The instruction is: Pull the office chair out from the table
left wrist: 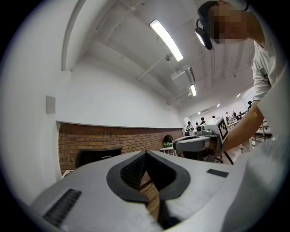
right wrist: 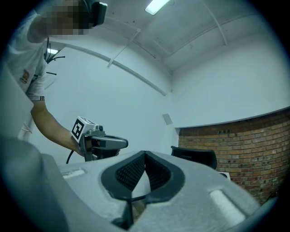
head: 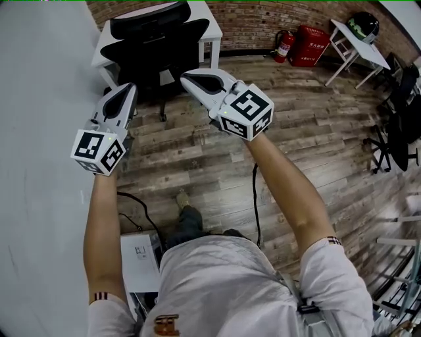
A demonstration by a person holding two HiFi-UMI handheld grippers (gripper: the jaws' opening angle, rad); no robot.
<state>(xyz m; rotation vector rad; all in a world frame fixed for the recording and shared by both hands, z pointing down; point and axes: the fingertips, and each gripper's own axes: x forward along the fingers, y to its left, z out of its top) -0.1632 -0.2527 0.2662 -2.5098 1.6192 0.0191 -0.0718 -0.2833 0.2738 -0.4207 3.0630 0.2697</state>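
The office chair [head: 158, 49] looks matt black and cloth-covered. The floor [head: 309, 131] is worn, grainy wood planking, the wall [head: 256, 16] rough brick, the worktop [head: 104, 51] smooth white.

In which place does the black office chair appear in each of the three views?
Head view: the office chair is at the top, left of centre, against the white table.
Left gripper view: its black back is low on the left.
Right gripper view: its black back is right of centre.
Shared landmark: the brick wall behind the chair.
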